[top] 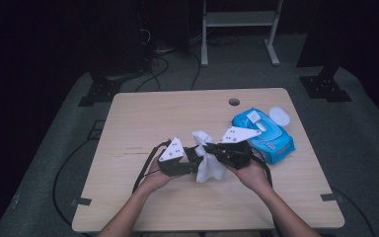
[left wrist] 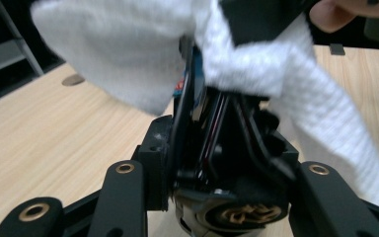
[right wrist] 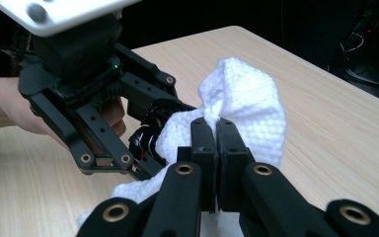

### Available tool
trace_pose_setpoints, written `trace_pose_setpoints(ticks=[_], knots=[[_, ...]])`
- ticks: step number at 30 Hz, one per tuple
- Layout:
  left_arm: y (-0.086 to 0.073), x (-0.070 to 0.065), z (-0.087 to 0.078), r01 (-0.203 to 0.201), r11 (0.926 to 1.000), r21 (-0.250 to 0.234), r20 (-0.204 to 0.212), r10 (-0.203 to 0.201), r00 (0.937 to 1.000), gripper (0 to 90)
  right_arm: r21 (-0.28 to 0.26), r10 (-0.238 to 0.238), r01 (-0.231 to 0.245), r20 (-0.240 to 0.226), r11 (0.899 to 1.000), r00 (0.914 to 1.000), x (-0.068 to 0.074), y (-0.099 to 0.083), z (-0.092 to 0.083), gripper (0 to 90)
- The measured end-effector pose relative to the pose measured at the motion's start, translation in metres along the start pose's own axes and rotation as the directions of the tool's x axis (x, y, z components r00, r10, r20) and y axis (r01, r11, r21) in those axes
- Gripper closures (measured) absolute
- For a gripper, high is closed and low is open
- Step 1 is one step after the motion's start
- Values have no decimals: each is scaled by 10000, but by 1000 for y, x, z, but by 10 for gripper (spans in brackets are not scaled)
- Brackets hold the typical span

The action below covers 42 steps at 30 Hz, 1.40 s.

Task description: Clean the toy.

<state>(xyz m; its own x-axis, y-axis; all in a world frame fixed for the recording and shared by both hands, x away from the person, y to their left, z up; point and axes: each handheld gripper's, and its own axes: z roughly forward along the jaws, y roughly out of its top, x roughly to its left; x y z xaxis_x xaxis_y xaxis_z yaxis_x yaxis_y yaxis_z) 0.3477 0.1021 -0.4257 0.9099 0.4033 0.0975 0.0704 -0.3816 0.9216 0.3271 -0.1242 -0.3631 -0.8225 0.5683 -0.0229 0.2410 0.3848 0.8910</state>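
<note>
- In the high view, the person's left gripper (top: pixel 193 157) and right gripper (top: pixel 211 147) meet at the centre of the frame, over the light wooden table (top: pixel 143 118), with a crumpled white woven wipe (top: pixel 208 165) bunched between them.
- The right gripper (right wrist: pixel 216 129) has its two black jaws pressed fully together, pinching a fold of the white wipe (right wrist: pixel 246 101) at their tips; the cloth balloons up above the jaws in the middle of the right gripper view.
- The left gripper (left wrist: pixel 212 106) holds a dark, flat-edged object (left wrist: pixel 205 133) upright between its jaws, which stand nearly closed against it; what the object is cannot be told from the blurred close view.
- The wipe (left wrist: pixel 128 54) drapes over the top of that object, spreading across the upper part of the left gripper view and trailing down at the right edge.
- A blue plastic pack of wipes (top: pixel 266 134), its white lid flipped open, lies on the table at the right of the high view, just beside the right gripper.
</note>
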Motion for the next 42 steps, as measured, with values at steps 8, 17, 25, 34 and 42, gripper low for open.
trace_pose_setpoints(ticks=[8,17,25,34,42], knots=[[-13,4,8,117,9985,526,137,-125,9998,527,59,9,-10,126,10000,9999,-1,0,0,880],[-18,3,15,-127,9947,1019,-5,129,9999,565,104,141,-143,227,9998,9996,-5,-2,-3,881],[-22,1,3,-222,9948,998,-60,229,9997,566,64,397,-398,199,9992,9990,-7,-8,-1,880],[-26,2,-5,-339,9933,1101,-255,369,9990,567,-3,963,-963,30,9954,9954,-12,-17,6,880],[-27,3,-5,-450,9916,1214,-377,499,9980,566,59,1177,-1177,85,9930,9930,-17,-23,8,880]])
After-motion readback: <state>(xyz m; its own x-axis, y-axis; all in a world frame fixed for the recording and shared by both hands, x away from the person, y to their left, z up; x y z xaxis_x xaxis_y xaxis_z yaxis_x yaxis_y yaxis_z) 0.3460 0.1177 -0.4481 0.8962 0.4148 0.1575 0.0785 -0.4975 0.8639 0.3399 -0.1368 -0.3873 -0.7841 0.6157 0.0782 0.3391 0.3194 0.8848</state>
